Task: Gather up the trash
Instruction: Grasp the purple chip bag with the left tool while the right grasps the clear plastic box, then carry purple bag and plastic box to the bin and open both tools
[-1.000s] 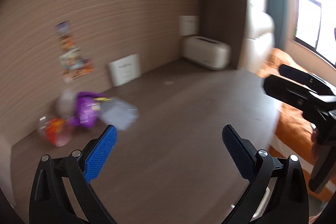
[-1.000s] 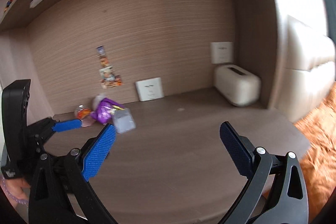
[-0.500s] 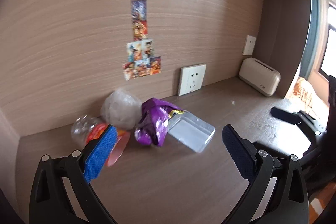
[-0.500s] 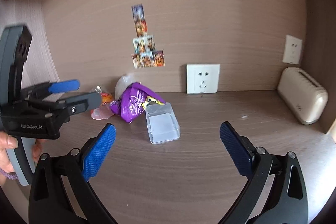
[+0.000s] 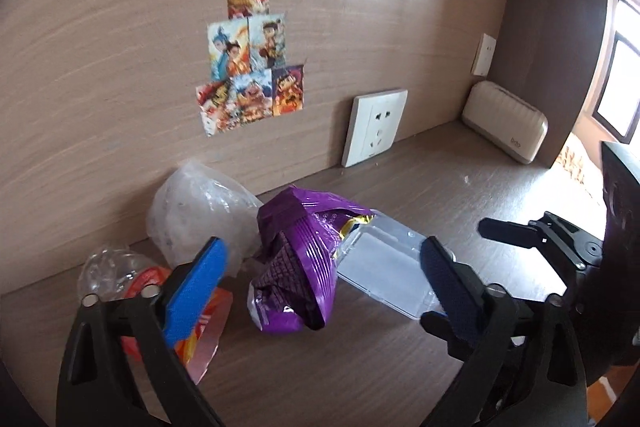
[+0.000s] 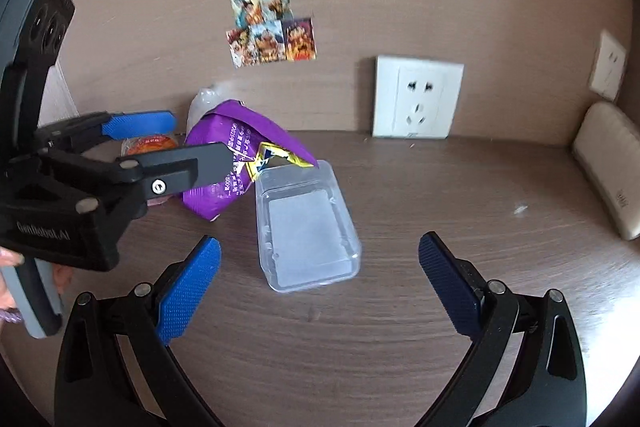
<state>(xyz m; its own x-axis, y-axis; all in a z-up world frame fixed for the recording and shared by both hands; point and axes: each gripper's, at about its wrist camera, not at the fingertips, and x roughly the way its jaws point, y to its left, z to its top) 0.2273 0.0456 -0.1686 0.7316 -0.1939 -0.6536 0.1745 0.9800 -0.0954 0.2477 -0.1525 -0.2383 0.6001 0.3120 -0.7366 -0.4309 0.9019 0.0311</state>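
So the purple snack bag (image 5: 296,259) sits on the wooden desk (image 5: 360,367) right ahead of the left gripper (image 5: 324,291), whose jaws are closing, nothing pinched yet. The right gripper (image 6: 320,279) gapes wide, clear plastic box (image 6: 308,231) just ahead.

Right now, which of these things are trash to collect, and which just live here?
Trash: purple snack bag, clear plastic box, crumpled clear bag, crushed bottle, orange wrapper.

Staying: wall socket, picture stickers, beige device.
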